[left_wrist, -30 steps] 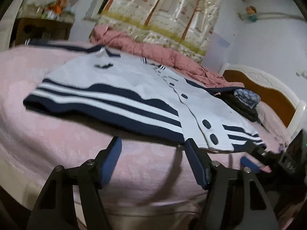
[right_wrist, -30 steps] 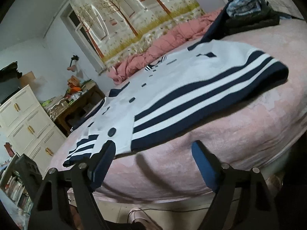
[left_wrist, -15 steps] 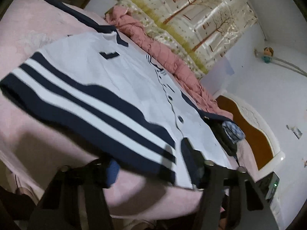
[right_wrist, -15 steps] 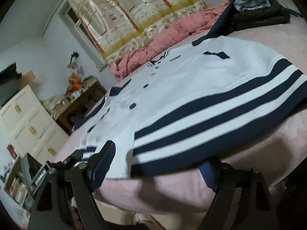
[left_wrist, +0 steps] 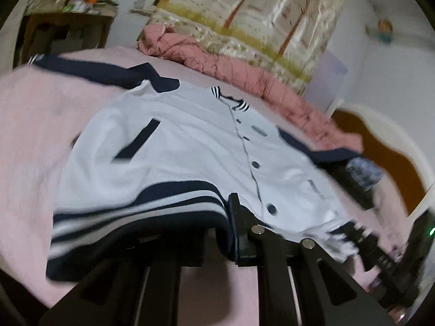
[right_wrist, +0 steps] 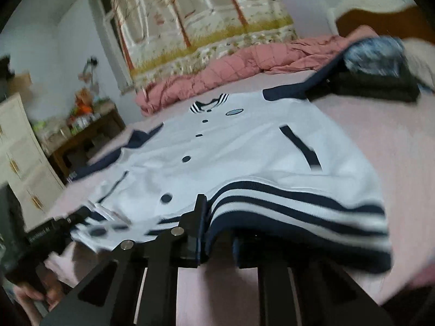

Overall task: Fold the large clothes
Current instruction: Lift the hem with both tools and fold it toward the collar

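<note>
A white jacket (left_wrist: 190, 149) with navy sleeves, dark buttons and a navy-striped hem lies front up on the pink bed (left_wrist: 35, 125). My left gripper (left_wrist: 216, 226) has the striped hem between its jaws, which are closing. One finger (left_wrist: 235, 217) stands above the cloth and the other is hidden under it. In the right wrist view the same jacket (right_wrist: 244, 149) shows, and my right gripper (right_wrist: 217, 225) is closing on the hem's other half, one finger (right_wrist: 199, 217) showing. The hem is raised off the bed at both grips.
A rumpled pink quilt (left_wrist: 231, 62) lies along the far side under a tree-print curtain (right_wrist: 195, 19). A pile of dark clothes (right_wrist: 380, 81) sits by the wooden headboard (left_wrist: 380, 141). A cluttered wooden table (right_wrist: 87, 133) and white drawers (right_wrist: 19, 163) stand beside the bed.
Both grippers moved forward and up onto the jacket's striped hem. Their jaws went from wide open to nearly shut on it, and the hem has lifted off the bed.
</note>
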Motion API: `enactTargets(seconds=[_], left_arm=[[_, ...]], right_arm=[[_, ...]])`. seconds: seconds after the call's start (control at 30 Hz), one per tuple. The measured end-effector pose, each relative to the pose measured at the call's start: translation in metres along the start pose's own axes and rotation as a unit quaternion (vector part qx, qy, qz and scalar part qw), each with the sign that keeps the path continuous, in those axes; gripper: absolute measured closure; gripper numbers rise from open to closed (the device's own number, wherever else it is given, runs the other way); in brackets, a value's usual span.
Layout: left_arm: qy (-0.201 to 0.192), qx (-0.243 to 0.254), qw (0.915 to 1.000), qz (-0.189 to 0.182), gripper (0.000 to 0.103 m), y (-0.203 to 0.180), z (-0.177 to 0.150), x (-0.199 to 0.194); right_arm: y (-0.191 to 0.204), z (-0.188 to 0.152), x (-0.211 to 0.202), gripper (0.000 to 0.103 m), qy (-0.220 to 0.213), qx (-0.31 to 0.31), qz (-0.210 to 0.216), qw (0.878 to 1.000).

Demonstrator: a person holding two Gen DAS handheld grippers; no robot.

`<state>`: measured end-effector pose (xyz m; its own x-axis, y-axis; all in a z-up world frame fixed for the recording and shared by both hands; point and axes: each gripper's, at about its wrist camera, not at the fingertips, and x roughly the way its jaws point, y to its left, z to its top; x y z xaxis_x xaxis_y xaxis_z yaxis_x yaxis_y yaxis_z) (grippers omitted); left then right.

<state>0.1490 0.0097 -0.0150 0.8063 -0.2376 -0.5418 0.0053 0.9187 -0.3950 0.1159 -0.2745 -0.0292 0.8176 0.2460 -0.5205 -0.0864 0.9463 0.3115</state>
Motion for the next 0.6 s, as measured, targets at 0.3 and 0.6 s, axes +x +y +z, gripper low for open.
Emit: enactTargets(seconds=[0.3,0.6], left_arm=[[0.107,0.046,0.9917,0.055,0.09,0.005,0.054,0.097],[0.091,0.19,0.9748,0.073,0.087,-0.008,0.051,0.12]], right_arm=[[0.004,0.066,0.106,0.086,0.103,-0.061,-0.032,0.992],[-0.006,0.082,0.162,0.084,0.141,-0.077,-0.009,0.987]])
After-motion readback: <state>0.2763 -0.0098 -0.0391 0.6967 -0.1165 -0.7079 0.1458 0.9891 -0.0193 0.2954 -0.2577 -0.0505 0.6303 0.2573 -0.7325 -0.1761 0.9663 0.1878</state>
